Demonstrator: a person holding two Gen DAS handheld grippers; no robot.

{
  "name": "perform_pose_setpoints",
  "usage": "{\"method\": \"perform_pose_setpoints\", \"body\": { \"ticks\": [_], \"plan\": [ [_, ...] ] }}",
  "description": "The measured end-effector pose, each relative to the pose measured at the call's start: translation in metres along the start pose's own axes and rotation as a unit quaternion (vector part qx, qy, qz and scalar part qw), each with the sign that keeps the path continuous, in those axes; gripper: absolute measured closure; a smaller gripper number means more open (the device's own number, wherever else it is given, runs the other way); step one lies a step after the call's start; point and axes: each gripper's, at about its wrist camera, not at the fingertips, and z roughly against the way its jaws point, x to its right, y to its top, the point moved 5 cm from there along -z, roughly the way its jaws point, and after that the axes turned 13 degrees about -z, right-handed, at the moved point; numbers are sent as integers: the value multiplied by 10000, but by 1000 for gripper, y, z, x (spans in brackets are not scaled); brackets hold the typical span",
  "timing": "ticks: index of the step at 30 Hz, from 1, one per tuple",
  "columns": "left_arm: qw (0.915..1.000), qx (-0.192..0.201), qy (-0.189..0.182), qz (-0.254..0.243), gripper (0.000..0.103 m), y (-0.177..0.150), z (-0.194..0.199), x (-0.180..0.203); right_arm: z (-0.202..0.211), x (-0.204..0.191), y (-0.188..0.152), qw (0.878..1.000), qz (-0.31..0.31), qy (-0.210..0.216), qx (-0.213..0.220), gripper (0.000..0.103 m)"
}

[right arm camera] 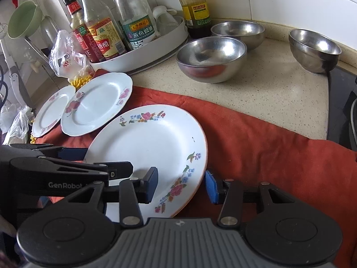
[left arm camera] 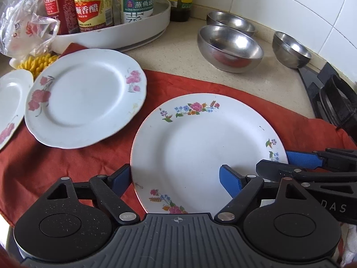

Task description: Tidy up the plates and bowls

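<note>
Both tools are straddling the big flowered plate [right arm camera: 145, 147] rim, left tool [left arm camera: 176, 178] wide, right tool [right arm camera: 181, 184] narrower, neither yet clamping, so both are needing even squeezes before lifting.

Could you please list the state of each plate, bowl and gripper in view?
Large floral plate: flat on red cloth, both grippers straddling its rim.
Pink-flower plate: empty, overlapping a smaller plate.
Three steel bowls: upright, unstacked.
Left gripper: open.
Right gripper: open.
</note>
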Motion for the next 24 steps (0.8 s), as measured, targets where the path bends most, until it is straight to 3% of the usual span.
{"method": "perform_pose_setpoints", "body": {
  "ticks": [10, 15, 21, 24],
  "plan": [
    [9955, 71, -546, -772, 15, 12, 0, 37, 29, 26, -3, 9987, -209, -438, 130, 57],
    [9953, 3, -675, -694, 16, 9, -4, 32, 18, 25, -8, 9976, -246, -646, -18, 55],
    [9968, 34, -436, -666, 15, 4, 3, 20, 12, 20, -4, 9971, -35, -743, -127, 52],
    [9985, 104, -219, -494, 12, 2, 11, 4, 25, 22, 8, 9956, 53, -912, 217, 52]
  ]
}}
